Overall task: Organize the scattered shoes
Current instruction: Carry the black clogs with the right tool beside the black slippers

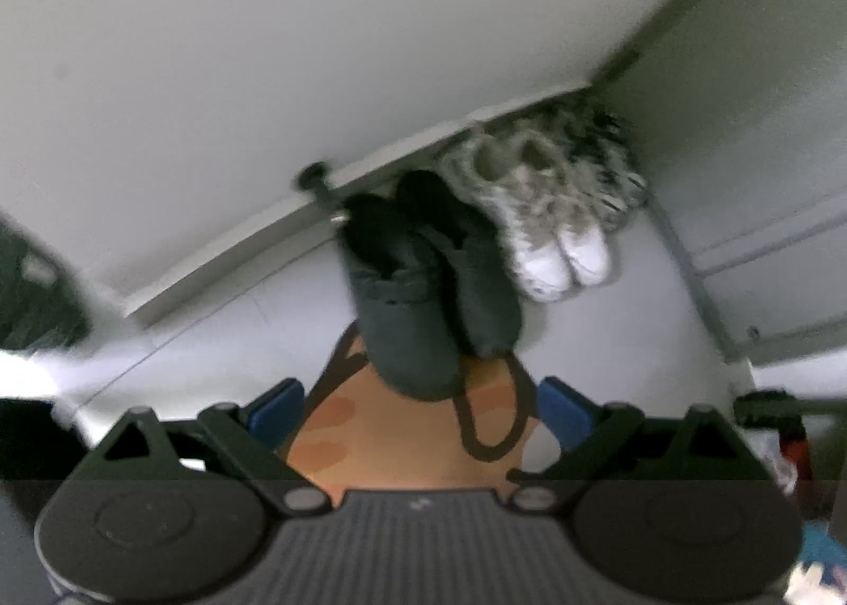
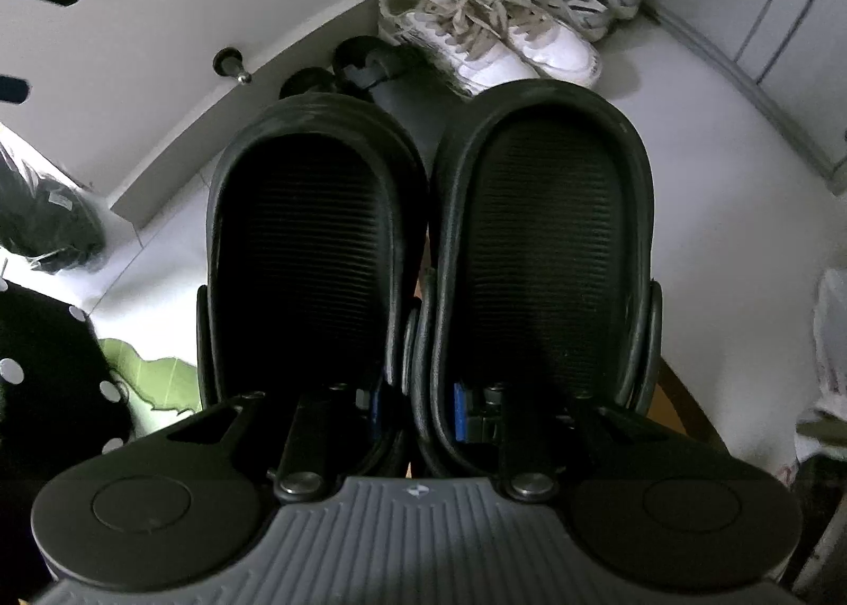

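Right wrist view: right gripper (image 2: 415, 404) clamps the touching inner walls of two black clogs (image 2: 317, 255), soles facing the lens. White sneakers (image 2: 492, 38) line the baseboard (image 2: 174, 155); bare floor (image 2: 704, 171) lies rightward. Left gripper (image 1: 421, 409) jaws stand apart, empty.

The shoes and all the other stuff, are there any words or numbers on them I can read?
No readable words or numbers.
White sneakers: no print to be made out.
Black slippers: only ribbed soles.
Right gripper body: a tiny emblem, not letters.
Dark bag: a small white tag, too small to read.
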`<state>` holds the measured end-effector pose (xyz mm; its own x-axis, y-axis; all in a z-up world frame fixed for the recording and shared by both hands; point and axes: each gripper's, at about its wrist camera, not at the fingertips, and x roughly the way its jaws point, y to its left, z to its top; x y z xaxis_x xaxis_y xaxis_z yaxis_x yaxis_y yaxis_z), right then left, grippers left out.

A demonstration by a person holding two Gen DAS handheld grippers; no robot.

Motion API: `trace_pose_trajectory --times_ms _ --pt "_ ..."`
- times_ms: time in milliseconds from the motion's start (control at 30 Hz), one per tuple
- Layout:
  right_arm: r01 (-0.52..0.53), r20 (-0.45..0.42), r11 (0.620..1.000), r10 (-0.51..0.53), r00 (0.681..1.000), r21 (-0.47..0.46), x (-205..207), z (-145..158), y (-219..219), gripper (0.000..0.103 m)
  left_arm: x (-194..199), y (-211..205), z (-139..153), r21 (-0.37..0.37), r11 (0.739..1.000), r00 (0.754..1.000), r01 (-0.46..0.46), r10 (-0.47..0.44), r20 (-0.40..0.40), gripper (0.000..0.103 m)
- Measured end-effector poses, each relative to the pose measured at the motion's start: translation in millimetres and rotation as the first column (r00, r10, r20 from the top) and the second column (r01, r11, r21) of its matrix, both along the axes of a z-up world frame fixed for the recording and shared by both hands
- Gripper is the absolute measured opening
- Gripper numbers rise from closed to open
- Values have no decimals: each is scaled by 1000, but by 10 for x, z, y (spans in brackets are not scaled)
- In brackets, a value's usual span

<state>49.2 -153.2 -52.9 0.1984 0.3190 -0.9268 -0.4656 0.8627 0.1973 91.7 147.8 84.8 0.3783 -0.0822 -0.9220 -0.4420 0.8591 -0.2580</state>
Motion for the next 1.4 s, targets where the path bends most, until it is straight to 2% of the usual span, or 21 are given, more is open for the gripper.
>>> trace_pose_trajectory --times_ms 67,233,367,500,633,733,867,900,1000,1067,1133,1300,1400 --pt "-12 16 1000 12 1000 -7 -3 -65 22 26 -48 -23 -163 -2 1000 999 27 -27 25 97" --pt "-29 83 1000 30 996 -12 -40 -310 154 26 -289 106 -655 -86 995 996 49 -43 75 97" --pt "-35 117 999 35 993 0 -64 -435 285 26 -440 239 -767 -61 996 992 62 -55 114 99" --pt "-75 155 997 75 985 -12 -95 -416 472 26 -609 420 -802 -69 997 988 20 -9 156 102" --pt "-162 206 986 164 965 -23 -129 -338 788 26 -882 550 -961 -70 988 954 -138 151 260 102" --pt "-210 216 978 208 954 -13 -121 -271 999 26 -958 562 -1159 -90 987 956 -133 152 253 102" --pt "-270 230 963 263 937 0 -103 -209 1243 26 -1162 653 -1312 -93 979 937 -180 199 287 102" --pt "-292 237 956 286 929 -7 -95 -202 1338 26 -1209 698 -1347 -102 974 931 -202 223 288 102" --pt "-344 246 938 344 906 -43 -86 -220 1588 26 -1411 884 -1415 -100 947 893 -306 322 314 102" --pt "-372 241 927 374 896 -55 -90 -234 1725 26 -1476 976 -1444 -90 935 880 -344 354 317 102" --pt "-409 225 910 413 882 -66 -97 -263 1926 26 -1541 1124 -1463 -84 916 856 -393 398 330 102" --pt "-460 168 886 464 870 -63 -98 -366 2300 26 -1642 1457 -1477 -110 873 807 -474 481 343 102" --pt "-480 129 876 480 867 -35 -81 -413 2455 26 -1676 1581 -1452 -103 859 794 -501 503 341 102"
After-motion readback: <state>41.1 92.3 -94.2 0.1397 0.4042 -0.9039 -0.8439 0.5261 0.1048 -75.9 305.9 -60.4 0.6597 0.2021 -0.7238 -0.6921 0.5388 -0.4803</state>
